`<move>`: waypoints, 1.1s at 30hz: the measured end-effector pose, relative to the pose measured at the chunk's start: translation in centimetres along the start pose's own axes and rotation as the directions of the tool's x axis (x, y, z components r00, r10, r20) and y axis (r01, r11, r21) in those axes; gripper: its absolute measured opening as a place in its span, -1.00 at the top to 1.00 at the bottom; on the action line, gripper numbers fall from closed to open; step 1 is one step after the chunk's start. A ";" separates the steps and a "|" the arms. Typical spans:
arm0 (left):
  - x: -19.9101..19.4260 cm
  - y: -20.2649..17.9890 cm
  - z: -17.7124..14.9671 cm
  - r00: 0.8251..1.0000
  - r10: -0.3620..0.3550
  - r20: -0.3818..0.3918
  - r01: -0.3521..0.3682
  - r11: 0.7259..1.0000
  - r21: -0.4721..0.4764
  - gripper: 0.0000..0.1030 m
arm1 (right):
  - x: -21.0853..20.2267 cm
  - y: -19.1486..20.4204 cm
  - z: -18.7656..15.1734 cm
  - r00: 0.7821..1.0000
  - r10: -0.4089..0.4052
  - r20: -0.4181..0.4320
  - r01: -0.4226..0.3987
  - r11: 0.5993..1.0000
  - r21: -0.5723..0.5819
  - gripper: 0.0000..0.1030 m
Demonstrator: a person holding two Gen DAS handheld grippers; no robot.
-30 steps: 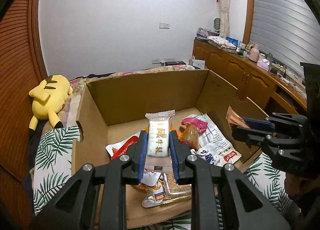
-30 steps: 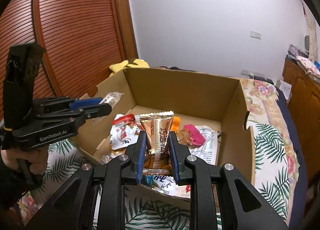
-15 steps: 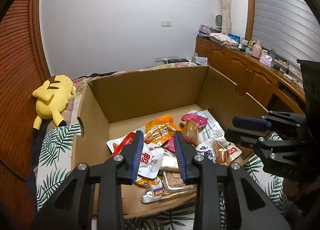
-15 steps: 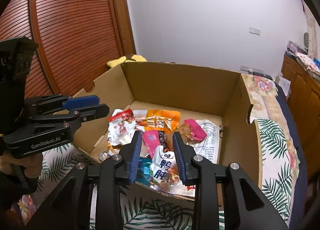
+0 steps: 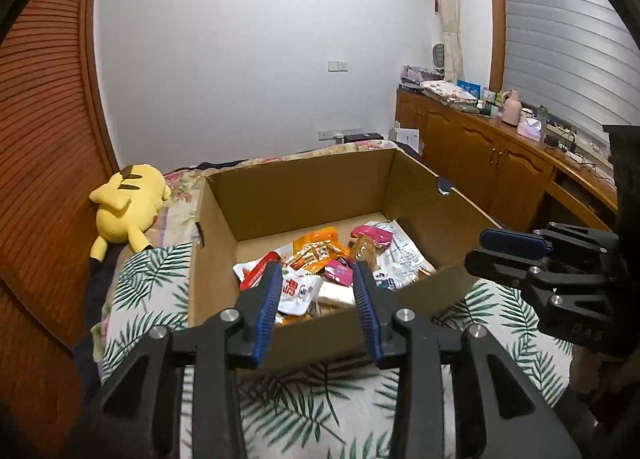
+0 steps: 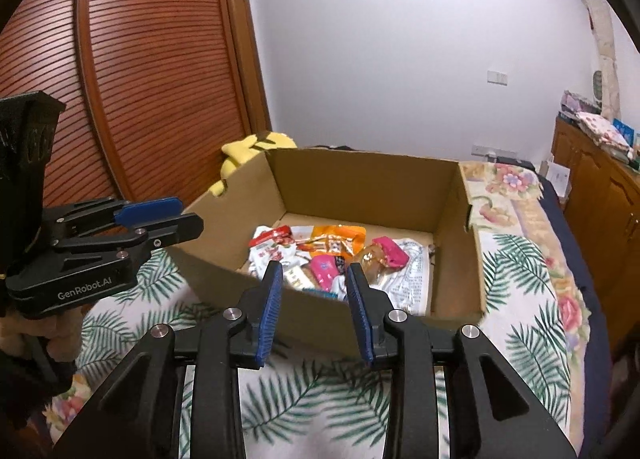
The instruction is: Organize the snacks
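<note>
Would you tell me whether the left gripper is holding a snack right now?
No, the left gripper is open with nothing between its fingers; the snacks lie in the cardboard box.

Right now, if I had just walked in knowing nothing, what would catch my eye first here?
Probably the open cardboard box on the leaf-print bedspread, with a jumble of bright snack packets on its floor. Next, the yellow plush toy lying on the bed to the box's left, by the wooden slatted wall. Both the left gripper and the right gripper hang open and empty just short of the box.

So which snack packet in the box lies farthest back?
The orange packet in the cardboard box: it lies nearest the back wall, behind the pink and white packets.
</note>
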State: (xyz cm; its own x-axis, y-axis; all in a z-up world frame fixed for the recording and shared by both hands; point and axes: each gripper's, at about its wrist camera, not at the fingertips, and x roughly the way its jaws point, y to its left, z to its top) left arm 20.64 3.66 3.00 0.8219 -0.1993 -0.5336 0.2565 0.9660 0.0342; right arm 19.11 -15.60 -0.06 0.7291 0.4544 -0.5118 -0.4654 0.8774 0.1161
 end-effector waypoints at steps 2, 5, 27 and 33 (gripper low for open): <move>-1.0 -0.5 -0.4 1.000 0.008 0.008 -0.008 1.000 0.004 0.25 | -1.1 0.4 -0.4 1.000 -0.008 0.008 0.008 1.000 -0.004 0.32; -2.6 -1.2 -1.1 0.999 0.023 0.022 -0.023 1.000 0.007 0.22 | -2.7 1.0 -1.1 1.000 -0.020 0.020 0.021 1.000 -0.008 0.23; -10.9 -3.8 -5.7 0.990 0.098 0.100 -0.095 0.995 -0.029 -0.71 | -9.9 3.9 -5.1 0.980 -0.167 0.111 0.166 0.986 0.021 -1.00; -12.4 -4.4 -6.8 0.984 0.124 0.131 -0.120 0.992 -0.042 -0.73 | -11.2 4.4 -5.8 0.972 -0.202 0.119 0.200 0.979 0.023 -1.00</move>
State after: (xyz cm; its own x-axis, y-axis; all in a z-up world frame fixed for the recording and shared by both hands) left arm 5.88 2.95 3.71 0.9067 -0.0973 -0.4103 0.1343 0.9890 0.0622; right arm 6.00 -17.68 1.25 0.8625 0.2830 -0.4194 -0.2981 0.9540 0.0309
